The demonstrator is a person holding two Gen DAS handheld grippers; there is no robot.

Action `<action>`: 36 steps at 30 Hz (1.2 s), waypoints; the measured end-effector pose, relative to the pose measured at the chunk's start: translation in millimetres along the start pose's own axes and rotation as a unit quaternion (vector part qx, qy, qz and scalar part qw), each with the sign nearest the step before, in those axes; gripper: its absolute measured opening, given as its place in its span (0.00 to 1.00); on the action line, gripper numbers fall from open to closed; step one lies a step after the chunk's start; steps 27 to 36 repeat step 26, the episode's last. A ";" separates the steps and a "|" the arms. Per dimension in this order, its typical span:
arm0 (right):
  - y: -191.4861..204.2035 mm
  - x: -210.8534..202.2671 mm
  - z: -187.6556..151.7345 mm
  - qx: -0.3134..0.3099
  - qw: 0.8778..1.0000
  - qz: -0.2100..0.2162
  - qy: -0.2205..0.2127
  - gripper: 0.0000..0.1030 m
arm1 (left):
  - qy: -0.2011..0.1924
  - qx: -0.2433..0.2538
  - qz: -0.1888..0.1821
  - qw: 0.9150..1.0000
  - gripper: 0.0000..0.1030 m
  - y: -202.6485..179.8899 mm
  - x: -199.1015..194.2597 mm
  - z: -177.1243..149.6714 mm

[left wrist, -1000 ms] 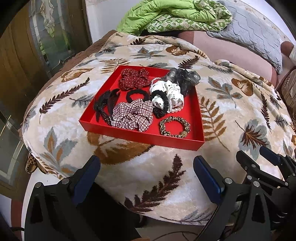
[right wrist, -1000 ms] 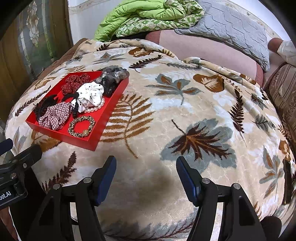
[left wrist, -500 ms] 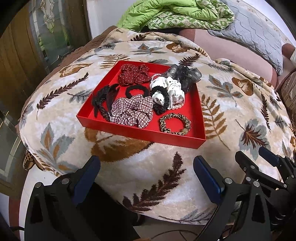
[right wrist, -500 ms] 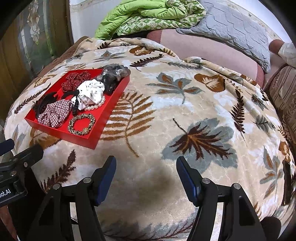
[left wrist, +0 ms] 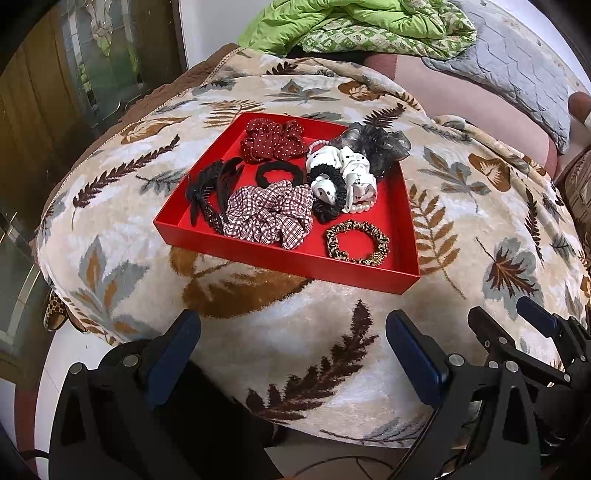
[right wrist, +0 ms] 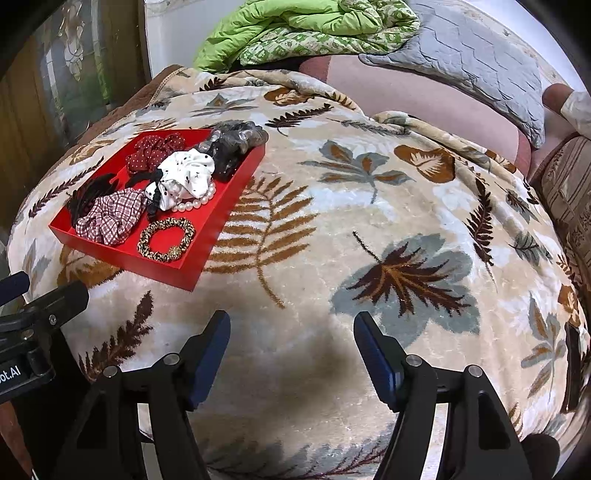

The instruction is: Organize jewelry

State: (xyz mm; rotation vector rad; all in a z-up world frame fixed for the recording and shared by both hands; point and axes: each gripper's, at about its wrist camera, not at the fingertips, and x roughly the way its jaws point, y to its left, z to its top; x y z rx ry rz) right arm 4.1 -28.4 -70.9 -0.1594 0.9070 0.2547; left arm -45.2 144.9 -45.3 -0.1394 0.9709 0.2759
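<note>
Left gripper [left wrist: 293, 341] spread wide, nothing between the blue pads, poised over the near edge of the leaf-print blanket [left wrist: 332, 325]. Red tray [left wrist: 288, 258] straight ahead at 12 o'clock, resting flat on the blanket, apart from the fingertips. Inside: plaid scrunchie [left wrist: 267, 216] near the front, gold-and-black patterned hair tie [left wrist: 357, 242] at the front right corner, black claw clips [left wrist: 212, 190] along the left side, plain black hair tie [left wrist: 275, 173] mid-tray, dark red dotted scrunchie [left wrist: 271, 142] at the back, white dotted scrunchie [left wrist: 341, 171] with a pearl string [left wrist: 360, 208] just beside it, sheer grey scrunchie [left wrist: 376, 146] at the back right corner.

Right gripper [right wrist: 291, 338] likewise released — pads well apart, empty. From there, tray [right wrist: 218, 218] off at 10 o'clock, well apart.

Only writing legible: a fragment "ot.AI" [right wrist: 9, 374] on the left gripper's body (rest cut off by the frame edge).

Around: green quilt [right wrist: 295, 26] bunched at 12 o'clock beyond the blanket, grey quilted pillow [right wrist: 461, 55] at 1 o'clock, pink sheet [right wrist: 406, 92] under both. Bare blanket only between the grippers and the tray.
</note>
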 end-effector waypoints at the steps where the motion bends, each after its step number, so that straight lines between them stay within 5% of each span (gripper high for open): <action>1: 0.0 0.2 0.1 0.000 1.000 0.000 0.000 0.72 | 0.001 0.000 0.000 1.000 0.97 0.3 0.4 0.0; 36: 3.3 3.6 -1.6 -0.002 1.000 0.010 0.008 0.73 | 0.012 0.000 -0.001 1.000 0.97 3.1 4.4 1.2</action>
